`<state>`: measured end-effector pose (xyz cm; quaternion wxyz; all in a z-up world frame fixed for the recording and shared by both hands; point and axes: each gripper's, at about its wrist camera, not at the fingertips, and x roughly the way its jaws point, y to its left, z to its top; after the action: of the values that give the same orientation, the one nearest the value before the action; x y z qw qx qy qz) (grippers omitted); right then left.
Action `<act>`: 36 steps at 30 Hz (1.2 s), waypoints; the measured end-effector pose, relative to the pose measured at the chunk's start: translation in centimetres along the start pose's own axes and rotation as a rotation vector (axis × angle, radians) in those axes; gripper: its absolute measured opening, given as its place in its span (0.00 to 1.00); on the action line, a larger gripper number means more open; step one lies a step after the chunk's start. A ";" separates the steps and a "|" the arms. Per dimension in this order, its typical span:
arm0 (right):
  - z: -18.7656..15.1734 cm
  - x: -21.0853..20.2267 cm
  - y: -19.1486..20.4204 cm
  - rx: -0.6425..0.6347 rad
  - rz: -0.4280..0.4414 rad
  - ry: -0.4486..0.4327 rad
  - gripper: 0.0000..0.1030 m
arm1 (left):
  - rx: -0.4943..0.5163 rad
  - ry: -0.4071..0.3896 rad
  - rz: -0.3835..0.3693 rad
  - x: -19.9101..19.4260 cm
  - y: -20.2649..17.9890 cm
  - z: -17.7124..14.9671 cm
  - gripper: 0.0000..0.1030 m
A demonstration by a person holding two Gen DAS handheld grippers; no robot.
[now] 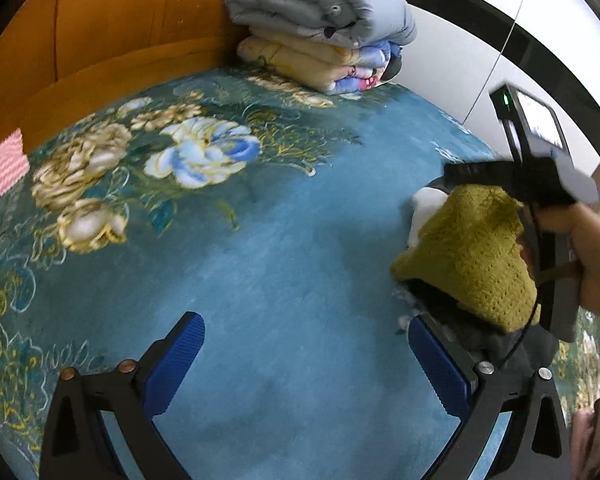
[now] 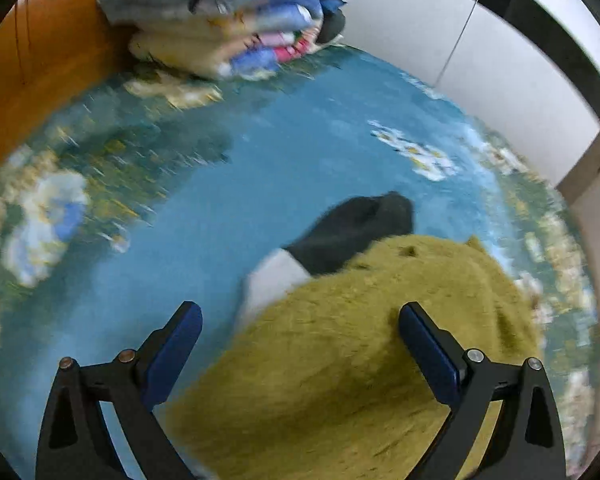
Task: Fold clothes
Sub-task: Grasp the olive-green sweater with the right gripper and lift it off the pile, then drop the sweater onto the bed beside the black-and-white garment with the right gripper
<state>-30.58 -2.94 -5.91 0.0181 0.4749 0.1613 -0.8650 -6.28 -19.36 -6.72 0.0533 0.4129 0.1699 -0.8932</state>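
An olive-green knitted garment (image 1: 468,256) lies bunched on the blue floral bedspread (image 1: 284,264), on top of a white piece (image 1: 424,208) and a dark piece. In the right wrist view the olive knit (image 2: 340,368) fills the lower middle, with a black garment (image 2: 356,232) and a white one (image 2: 276,280) sticking out beyond it. My right gripper (image 2: 300,328) is open just above the knit, with its fingers spread over it. A hand (image 1: 596,256) holds that gripper. My left gripper (image 1: 304,344) is open over bare bedspread, to the left of the pile.
A stack of folded quilts (image 1: 320,28) sits at the far end against the wooden headboard (image 1: 120,32). A white wardrobe panel (image 1: 460,60) runs along the right of the bed. A pink knitted item (image 1: 2,164) lies at the left edge.
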 end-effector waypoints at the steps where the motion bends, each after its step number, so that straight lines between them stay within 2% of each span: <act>1: -0.5 0.0 -0.6 -0.003 -0.012 0.008 0.76 | -0.002 0.003 -0.006 -0.3 0.2 -0.1 1.00; 2: -1.0 -0.2 -1.5 -0.004 -0.011 0.009 0.63 | -0.005 0.006 -0.011 -0.6 0.3 -0.2 1.00; 3: -1.6 -0.5 -2.3 -0.004 -0.010 0.011 0.56 | -0.007 0.010 -0.017 -0.9 0.5 -0.4 1.00; 5: -2.8 -2.0 -4.7 0.025 0.022 0.010 0.36 | -0.016 0.022 -0.044 -1.7 0.2 -0.5 1.00; 7: -4.0 -3.9 -7.5 0.071 0.067 0.008 0.31 | -0.032 0.045 -0.093 -2.5 -0.3 -0.8 1.00; 9: -5.3 -5.9 -10.2 0.116 0.112 0.005 0.29 | -0.046 0.056 -0.135 -3.5 -1.0 -1.1 1.00; 13: -8.7 -9.8 -16.5 0.238 0.179 0.007 0.24 | -0.025 0.052 -0.173 -6.4 -3.0 -2.0 1.00; 17: -14.9 -14.0 -22.0 0.372 0.253 -0.014 0.20 | 0.040 0.034 -0.211 -9.5 -4.9 -3.1 1.00; 19: -17.8 -16.5 -23.9 0.411 0.297 -0.041 0.20 | 0.058 0.022 -0.228 -11.0 -5.7 -3.6 1.00; 23: -20.7 -21.3 -25.8 0.443 0.359 -0.097 0.19 | 0.076 0.012 -0.241 -13.5 -6.6 -4.1 1.00; 26: -21.1 -24.8 -26.5 0.459 0.431 -0.149 0.19 | 0.087 -0.016 -0.252 -15.6 -6.8 -4.6 1.00; 30: -19.9 -28.8 -25.8 0.438 0.523 -0.209 0.19 | 0.078 -0.053 -0.244 -18.2 -5.9 -4.9 1.00; 36: -15.8 -31.5 -20.5 0.350 0.629 -0.255 0.19 | 0.047 -0.107 -0.217 -21.8 -3.4 -5.1 1.00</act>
<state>-4.25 17.34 17.66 0.2213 0.3858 -0.1459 -0.8837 10.86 -15.41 7.58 -0.0445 0.3450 0.1895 -0.9182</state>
